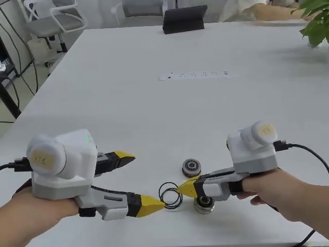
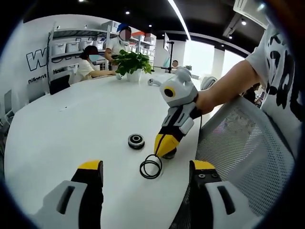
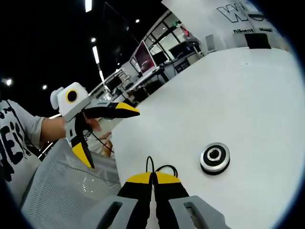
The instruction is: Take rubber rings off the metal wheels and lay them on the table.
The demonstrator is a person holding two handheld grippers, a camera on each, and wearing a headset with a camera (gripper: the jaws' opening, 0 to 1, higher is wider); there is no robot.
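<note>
Two thin black rubber rings (image 1: 170, 196) (image 2: 150, 167) lie overlapped on the white table (image 1: 154, 113). My right gripper (image 1: 181, 188) (image 2: 159, 151) (image 3: 152, 177) is shut, its yellow tips at the rings' right edge; a black strand of a ring (image 3: 149, 163) comes out from between them. A metal wheel (image 1: 191, 166) (image 2: 136, 141) (image 3: 215, 158) with a black ring on it lies just beyond. A second wheel (image 1: 204, 204) (image 2: 171, 153) sits under the right gripper. My left gripper (image 1: 138, 181) (image 2: 146, 167) (image 3: 112, 137) stands open left of the rings, holding nothing.
A white power strip (image 1: 198, 75) lies mid-table and a dark tablet stand (image 1: 184, 19) at the far end. A potted plant (image 1: 316, 23) (image 2: 133, 62) stands far right. A mesh chair (image 2: 238, 143) is at the table's near edge, where people sit further off.
</note>
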